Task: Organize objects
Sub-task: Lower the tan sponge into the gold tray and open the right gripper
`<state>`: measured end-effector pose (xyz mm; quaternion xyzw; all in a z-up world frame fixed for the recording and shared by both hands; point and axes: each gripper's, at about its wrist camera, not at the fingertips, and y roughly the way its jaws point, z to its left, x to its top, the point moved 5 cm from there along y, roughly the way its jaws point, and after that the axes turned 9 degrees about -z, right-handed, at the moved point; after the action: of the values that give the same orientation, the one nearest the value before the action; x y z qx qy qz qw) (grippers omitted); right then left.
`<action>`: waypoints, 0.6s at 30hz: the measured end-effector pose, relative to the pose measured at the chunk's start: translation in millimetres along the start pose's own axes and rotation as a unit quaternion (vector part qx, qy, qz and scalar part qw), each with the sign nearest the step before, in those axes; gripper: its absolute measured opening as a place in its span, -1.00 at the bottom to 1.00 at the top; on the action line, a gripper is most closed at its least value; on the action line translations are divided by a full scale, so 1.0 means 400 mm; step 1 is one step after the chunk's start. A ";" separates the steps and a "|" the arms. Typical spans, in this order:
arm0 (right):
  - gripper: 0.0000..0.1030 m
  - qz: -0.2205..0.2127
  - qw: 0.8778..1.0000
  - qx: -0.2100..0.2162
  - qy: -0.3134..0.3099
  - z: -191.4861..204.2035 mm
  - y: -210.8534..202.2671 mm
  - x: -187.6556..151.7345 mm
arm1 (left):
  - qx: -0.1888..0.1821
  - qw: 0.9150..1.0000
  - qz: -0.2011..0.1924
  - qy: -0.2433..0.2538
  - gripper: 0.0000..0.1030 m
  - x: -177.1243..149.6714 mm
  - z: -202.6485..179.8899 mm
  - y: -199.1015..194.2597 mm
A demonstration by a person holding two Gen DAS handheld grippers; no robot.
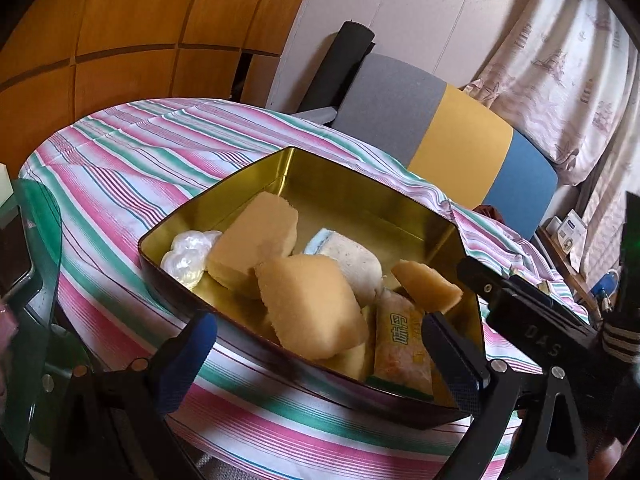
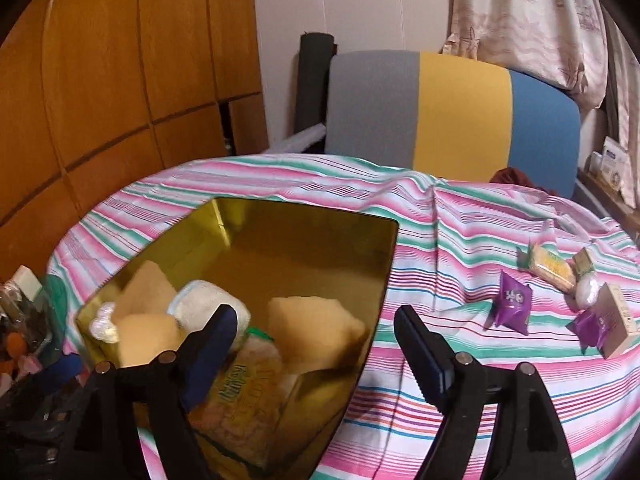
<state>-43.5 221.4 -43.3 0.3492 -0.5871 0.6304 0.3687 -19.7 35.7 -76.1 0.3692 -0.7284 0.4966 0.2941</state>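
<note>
The gold tin (image 2: 304, 248) sits on the striped table (image 2: 460, 384) and already holds most of the snacks: several tan cakes (image 1: 308, 304), a white wrapped roll (image 1: 352, 260), a clear pearly packet (image 1: 188, 256) in its left corner, and a yellow-green packet (image 1: 400, 344) leaning against the near wall. The right tool (image 2: 316, 340) hangs over the tin's right rim with its jaws wide apart and nothing between them; one finger is over the tin, the other over the cloth. The left tool (image 1: 316, 352) is at the tin's near wall, also wide open and empty, with the wall and the packet lying between its fingers but not pinched. A tan piece (image 1: 426, 286) seen from the left wrist sits near the tin's right edge just beyond the right tool's finger; whether it rests on the pile or is still falling cannot be told. Well to the right of the tin, loose on the cloth, lie two purple sachets (image 2: 512, 304), a green-ended bar (image 2: 548, 266), a small round white sweet (image 2: 586, 292) and a beige box (image 2: 616, 320). The likely trouble: a finger catching the tin's rim as the right tool leaves, which would shove or tip the light tin and drag the cloth. The folds right of the tin could snag a low-swept finger, and the small sachets could slip from a shallow pinch.
</note>
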 end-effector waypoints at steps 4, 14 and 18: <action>0.60 -0.007 1.000 0.004 0.006 -0.009 -0.027 -0.007 | -0.005 1.000 -0.001 0.004 0.99 -0.004 -0.007 -0.005; 0.60 -0.018 0.999 0.004 0.027 -0.054 -0.073 -0.033 | -0.018 1.000 0.017 0.002 1.00 -0.021 -0.029 -0.008; 0.60 -0.015 0.999 -0.013 0.042 -0.091 -0.085 -0.047 | -0.024 1.000 0.009 0.012 1.00 -0.024 -0.050 -0.024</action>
<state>-4.8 258.1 -45.7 0.3264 -0.5740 0.6309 0.4074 -5.2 54.6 -72.2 0.3492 -0.7397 0.4864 0.3070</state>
